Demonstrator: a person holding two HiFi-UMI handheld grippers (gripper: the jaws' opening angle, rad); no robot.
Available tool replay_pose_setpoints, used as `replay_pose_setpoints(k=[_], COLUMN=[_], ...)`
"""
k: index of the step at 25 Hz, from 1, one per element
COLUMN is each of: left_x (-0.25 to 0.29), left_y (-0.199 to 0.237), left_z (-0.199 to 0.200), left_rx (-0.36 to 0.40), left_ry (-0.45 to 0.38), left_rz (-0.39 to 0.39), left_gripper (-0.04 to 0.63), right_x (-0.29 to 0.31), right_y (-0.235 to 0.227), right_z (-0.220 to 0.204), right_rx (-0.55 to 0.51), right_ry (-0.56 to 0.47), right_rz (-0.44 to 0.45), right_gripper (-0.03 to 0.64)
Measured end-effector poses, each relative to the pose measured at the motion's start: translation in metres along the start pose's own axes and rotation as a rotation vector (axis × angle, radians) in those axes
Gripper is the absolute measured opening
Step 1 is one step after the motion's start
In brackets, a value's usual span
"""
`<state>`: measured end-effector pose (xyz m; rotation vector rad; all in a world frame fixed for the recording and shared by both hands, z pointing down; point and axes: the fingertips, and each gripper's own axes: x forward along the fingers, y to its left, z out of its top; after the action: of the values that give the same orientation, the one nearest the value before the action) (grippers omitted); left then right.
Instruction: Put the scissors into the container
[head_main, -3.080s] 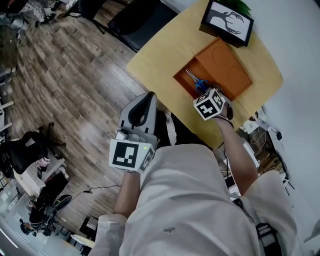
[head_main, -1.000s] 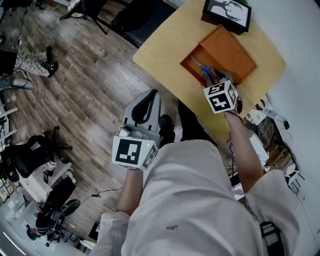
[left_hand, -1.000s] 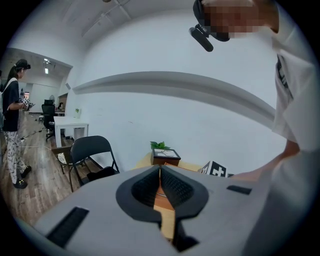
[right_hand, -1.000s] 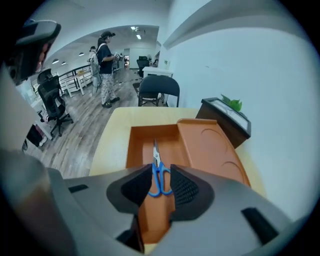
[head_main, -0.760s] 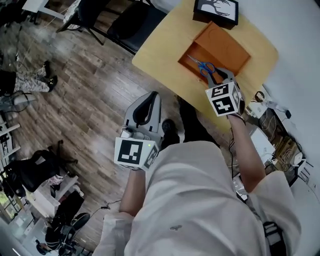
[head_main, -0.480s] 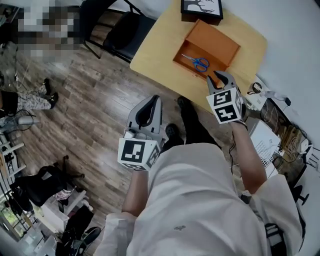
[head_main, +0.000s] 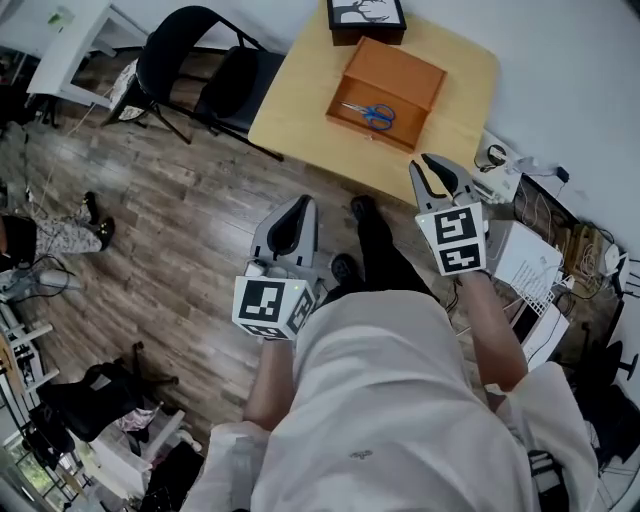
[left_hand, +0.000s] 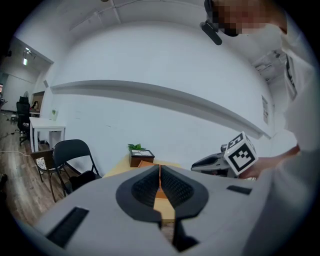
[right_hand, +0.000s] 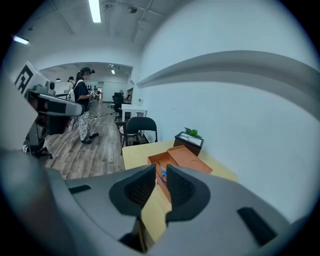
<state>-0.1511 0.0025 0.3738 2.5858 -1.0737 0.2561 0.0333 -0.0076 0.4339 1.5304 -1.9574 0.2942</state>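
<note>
Inside the open compartment of the orange rectangular container (head_main: 372, 134), the blue-handled metal scissors (head_main: 368, 112) lie flat on the compartment floor. The container sits on the yellow wooden tabletop (head_main: 290, 110), and a black picture frame (head_main: 365, 14) stands just behind the container.

Right gripper (head_main: 437, 175): held in the air on the near side of the container, clear of it and pointing toward it. Its jaws are closing with a narrow gap remaining, and nothing is between them.

Left gripper (head_main: 292, 215): well apart from the container, over the wood-plank floor (head_main: 150, 220). Its jaws are pressed together and empty.

Status, as judged: the scissors are in the container, so placement appears complete.

Handling notes, as judged:
- The scissors are likely light and rigid.
- The bare steel blades are smooth and thin, so a pinch there may slip or pivot.
- The preferred hold is across the plastic handle loops or at the pivot, where the body is thickest.
- Lying flat against the container floor, they leave little clearance under them. Approach from above, jaws spread to either side of the handles.
</note>
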Motion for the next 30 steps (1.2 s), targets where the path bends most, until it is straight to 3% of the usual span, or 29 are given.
replay_pose_setpoints(k=[13, 20, 30], left_x=[-0.019, -0.020, -0.016], left_y=[-0.031, -0.051, -0.070], left_z=[-0.001, 0.004, 0.011], left_rx=[0.035, 0.029, 0.042], left_ry=[-0.011, -0.016, -0.023], left_rz=[-0.094, -0.141, -0.146], left_gripper=[0.008, 0.008, 0.008], right_x=[-0.090, -0.109, -0.132], right_y=[0.025, 0.025, 0.022], right_z=[0.027, 0.028, 0.034], right_rx=[0.012, 0.042, 0.088], right_ry=[-0.196, -0.240, -0.289], right_rz=[-0.081, -0.084, -0.067], right_gripper=[0.034, 0.014, 0.000])
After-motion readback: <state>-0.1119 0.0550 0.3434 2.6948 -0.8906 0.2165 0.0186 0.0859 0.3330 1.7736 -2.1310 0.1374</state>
